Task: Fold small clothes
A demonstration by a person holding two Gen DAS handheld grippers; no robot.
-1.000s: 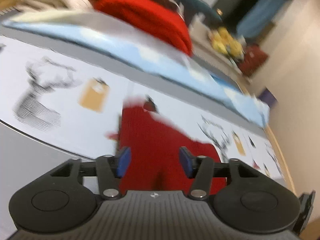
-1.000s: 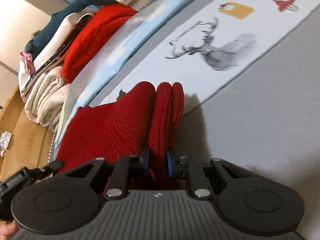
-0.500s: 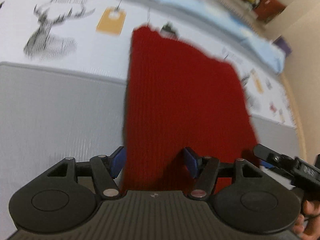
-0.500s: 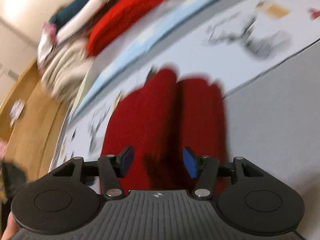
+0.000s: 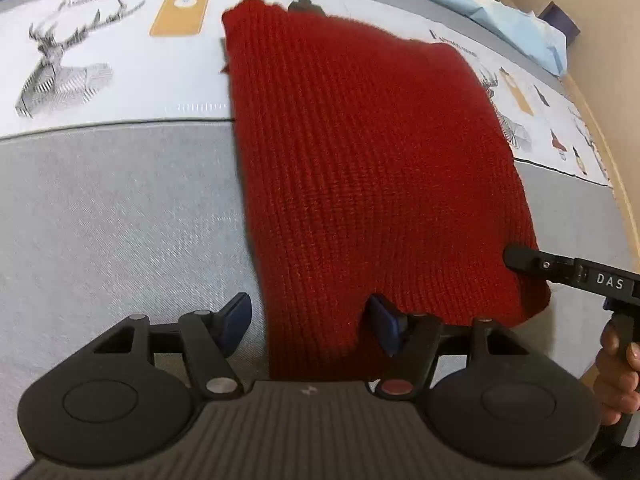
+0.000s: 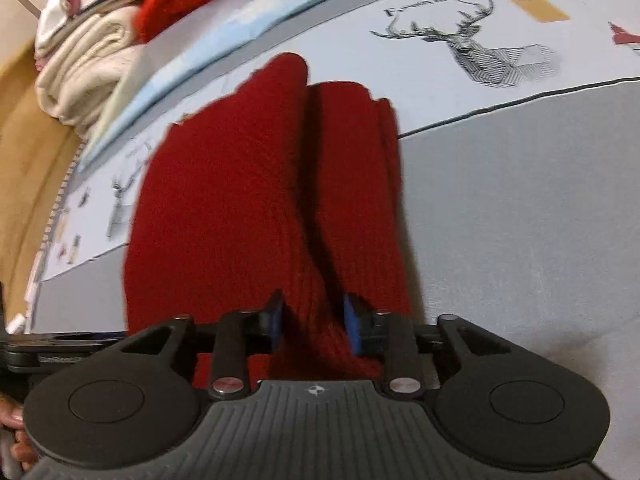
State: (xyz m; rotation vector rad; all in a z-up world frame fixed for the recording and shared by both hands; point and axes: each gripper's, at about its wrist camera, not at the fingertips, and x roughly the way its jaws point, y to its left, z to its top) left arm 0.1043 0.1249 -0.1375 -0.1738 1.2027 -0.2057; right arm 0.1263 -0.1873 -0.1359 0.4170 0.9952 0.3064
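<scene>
Bedding printed with deer and lamps (image 5: pixel 72 68) carries the red knit garment (image 5: pixel 360 152), which now lies as a flat folded slab across the grey and white bands; a second ago its near edge was bunched upright in the right gripper's (image 6: pixel 314 326) pinch. That gripper let go and its jaws are closing again, still narrowly apart, with a ridge of red knit between the blue pads, so a fresh pinch for another fold looks likely. The left gripper (image 5: pixel 308 328) has tipped down over the near left corner, jaws wide and opening, cloth between them but not pressed. A pile of cream and red laundry (image 6: pixel 92 52) and a pale blue sheet (image 6: pixel 208 52) sit well beyond, out of the way. Nothing blocks the fold except the garment's own thick doubled edge.
</scene>
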